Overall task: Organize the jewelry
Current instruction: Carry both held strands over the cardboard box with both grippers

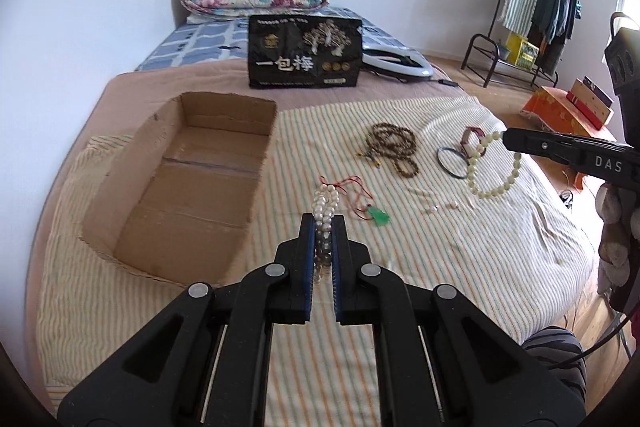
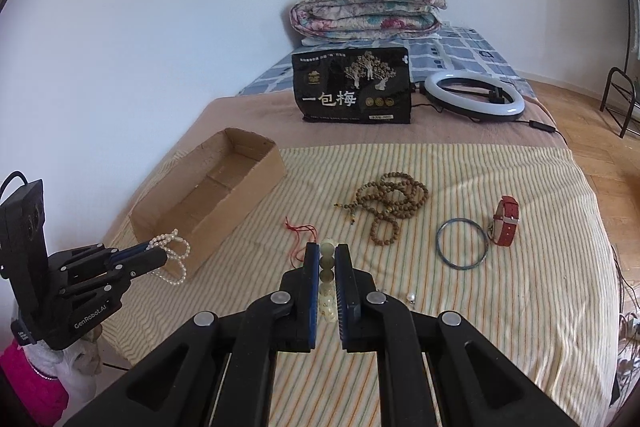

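My left gripper (image 1: 323, 221) is shut on a white pearl necklace (image 1: 326, 205) and holds it above the striped blanket, just right of the open cardboard box (image 1: 188, 183). In the right wrist view the left gripper (image 2: 154, 255) holds the pearls (image 2: 172, 255) by the box's near end (image 2: 208, 195). My right gripper (image 2: 326, 251) is shut on a pale green bead bracelet (image 2: 326, 269), which hangs from it in the left wrist view (image 1: 494, 167). On the blanket lie a brown bead necklace (image 2: 390, 205), a jade pendant on red cord (image 1: 378, 215), a thin bangle (image 2: 462, 243) and a red-strap watch (image 2: 506, 221).
A black snack bag (image 2: 354, 85) stands behind the box, with a ring light (image 2: 474, 95) to its right and a folded quilt (image 2: 366, 7) at the bed's head. Small pearl earrings (image 1: 442, 207) lie on the blanket. A clothes rack (image 1: 532, 7) stands far right.
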`<state>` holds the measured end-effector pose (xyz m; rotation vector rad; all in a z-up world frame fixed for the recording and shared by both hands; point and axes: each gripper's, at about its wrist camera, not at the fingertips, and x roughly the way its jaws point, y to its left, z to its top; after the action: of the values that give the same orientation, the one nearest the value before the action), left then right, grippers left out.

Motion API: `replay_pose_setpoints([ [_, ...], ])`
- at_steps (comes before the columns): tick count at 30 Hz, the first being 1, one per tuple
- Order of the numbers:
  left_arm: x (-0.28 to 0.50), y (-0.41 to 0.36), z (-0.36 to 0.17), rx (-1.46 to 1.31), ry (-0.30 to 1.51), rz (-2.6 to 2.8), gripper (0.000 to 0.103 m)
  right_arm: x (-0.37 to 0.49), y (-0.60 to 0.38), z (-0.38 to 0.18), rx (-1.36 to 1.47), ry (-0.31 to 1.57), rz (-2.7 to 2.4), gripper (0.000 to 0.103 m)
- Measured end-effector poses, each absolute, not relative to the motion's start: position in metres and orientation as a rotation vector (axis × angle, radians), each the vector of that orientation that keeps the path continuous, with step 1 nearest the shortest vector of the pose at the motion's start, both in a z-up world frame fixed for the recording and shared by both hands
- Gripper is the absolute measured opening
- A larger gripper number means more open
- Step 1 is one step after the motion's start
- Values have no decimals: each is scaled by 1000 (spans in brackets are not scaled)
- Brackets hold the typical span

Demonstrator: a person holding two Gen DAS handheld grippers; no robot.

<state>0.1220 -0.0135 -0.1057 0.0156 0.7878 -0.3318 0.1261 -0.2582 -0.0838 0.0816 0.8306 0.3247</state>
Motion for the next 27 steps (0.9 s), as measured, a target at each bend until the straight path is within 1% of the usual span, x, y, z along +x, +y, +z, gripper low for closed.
replay_pose_setpoints([
  [12, 136, 53, -90, -9, 746, -239, 5, 138, -186, -55, 53, 781, 432, 5],
  [27, 165, 108, -108, -42, 777, -140, 5, 195, -100, -79, 14, 818, 507, 5],
])
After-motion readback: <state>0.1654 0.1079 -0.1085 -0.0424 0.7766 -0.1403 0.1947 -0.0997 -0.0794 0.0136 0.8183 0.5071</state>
